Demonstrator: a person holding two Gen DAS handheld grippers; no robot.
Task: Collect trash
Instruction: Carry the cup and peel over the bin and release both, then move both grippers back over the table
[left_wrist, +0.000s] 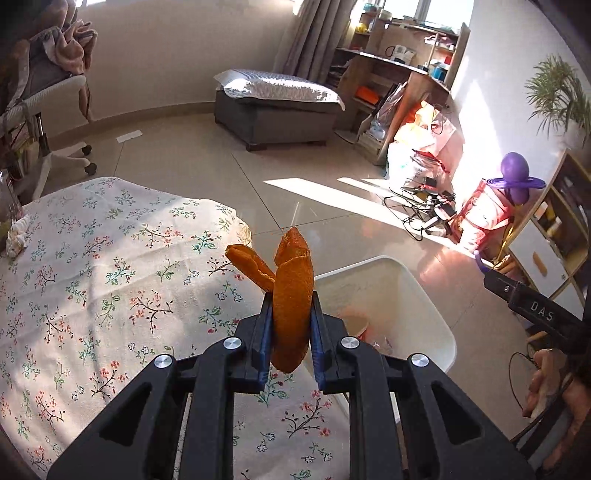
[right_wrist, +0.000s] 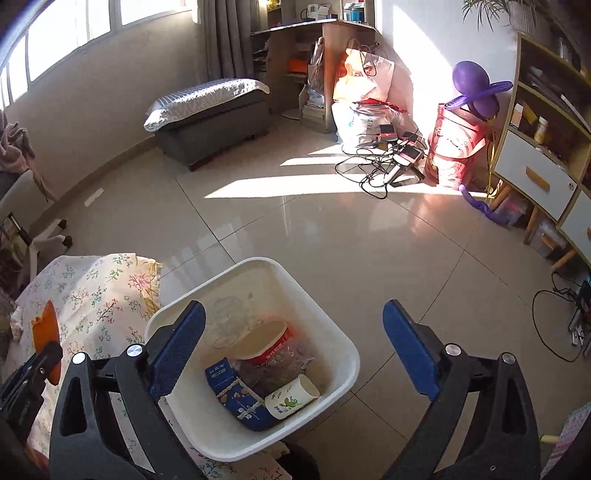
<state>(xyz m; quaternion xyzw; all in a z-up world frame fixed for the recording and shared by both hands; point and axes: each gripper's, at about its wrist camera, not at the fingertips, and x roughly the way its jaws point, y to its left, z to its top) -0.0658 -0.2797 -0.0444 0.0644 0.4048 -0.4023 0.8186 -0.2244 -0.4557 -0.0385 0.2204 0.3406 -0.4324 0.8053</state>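
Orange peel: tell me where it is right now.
The orange peel is clamped in the left gripper, above the floral tablecloth's edge, just left of the white bin.

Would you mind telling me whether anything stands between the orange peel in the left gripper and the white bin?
Nothing visible does. The orange peel is clamped in the left gripper over the table edge, and the open-topped white bin sits just beyond it.
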